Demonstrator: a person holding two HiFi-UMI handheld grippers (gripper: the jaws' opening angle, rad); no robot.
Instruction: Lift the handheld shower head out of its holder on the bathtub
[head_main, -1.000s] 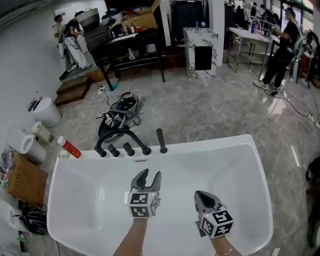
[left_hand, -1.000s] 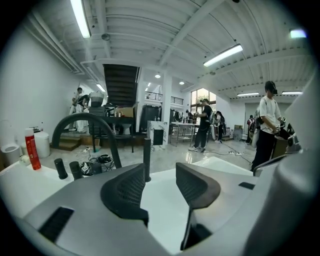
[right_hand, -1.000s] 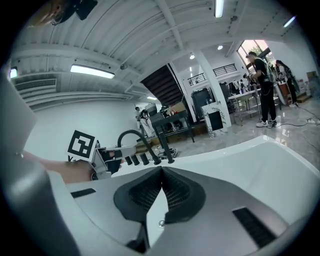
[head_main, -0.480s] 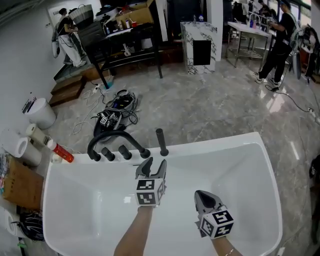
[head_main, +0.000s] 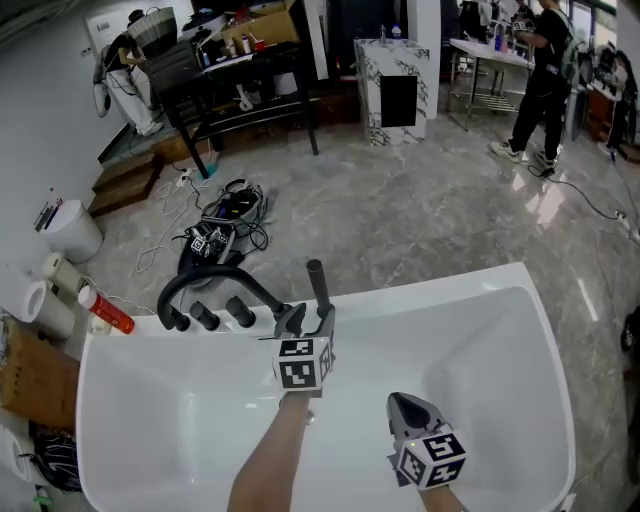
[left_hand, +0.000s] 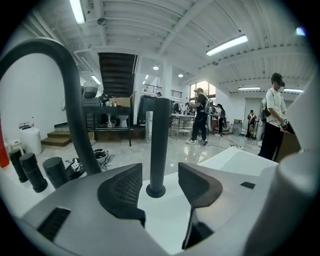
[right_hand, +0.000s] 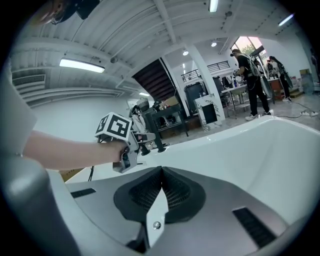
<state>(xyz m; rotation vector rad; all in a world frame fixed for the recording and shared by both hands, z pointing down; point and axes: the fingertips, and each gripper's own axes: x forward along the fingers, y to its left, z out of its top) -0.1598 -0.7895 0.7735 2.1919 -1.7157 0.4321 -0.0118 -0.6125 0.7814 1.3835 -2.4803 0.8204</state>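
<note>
The handheld shower head (head_main: 318, 284) is a slim black rod standing upright in its holder on the far rim of the white bathtub (head_main: 450, 290). My left gripper (head_main: 308, 318) has reached it and is open. In the left gripper view the rod (left_hand: 160, 140) stands between the two dark pads (left_hand: 123, 186), which do not touch it. Its jaws have just been opening. My right gripper (head_main: 408, 408) hangs over the tub's inside, nearer to me. Its jaws (right_hand: 161, 186) are shut with nothing in them.
A black arched spout (head_main: 200, 284) and three black knobs (head_main: 206, 316) stand on the rim left of the shower head. A red-capped bottle (head_main: 100, 310) and paper rolls (head_main: 28, 296) sit at the left. Cables (head_main: 225, 215) lie on the floor beyond. People stand far back.
My left gripper has moved forward from over the tub to the far rim, and its jaws now flank the shower head. The right gripper has sunk slightly.
</note>
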